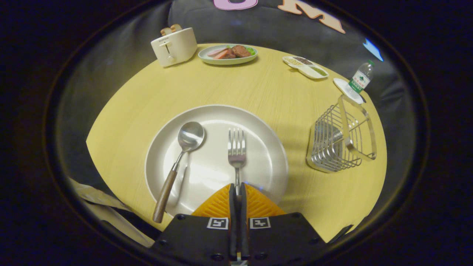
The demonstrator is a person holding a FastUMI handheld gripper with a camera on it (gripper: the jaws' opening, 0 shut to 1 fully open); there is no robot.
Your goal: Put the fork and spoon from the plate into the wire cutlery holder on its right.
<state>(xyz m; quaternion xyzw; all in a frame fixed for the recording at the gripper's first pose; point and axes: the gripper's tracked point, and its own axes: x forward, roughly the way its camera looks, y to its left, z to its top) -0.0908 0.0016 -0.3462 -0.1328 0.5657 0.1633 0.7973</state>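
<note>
fork [237, 147] – shiny metal | plate [258, 122] – glossy | table [221, 87] – matt wood

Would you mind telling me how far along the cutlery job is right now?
Nothing is delivered yet: the wire cutlery holder holds no cutlery. In hand: the gripper is shut on the steel fork, still lying on the white round plate. Left: moving that fork, then the wooden-handled spoon.

Gripper [237, 190]: ribbed wedge-shaped fingers pressed together, black housing with two square fiducial markers, dark screws along the base.
</note>
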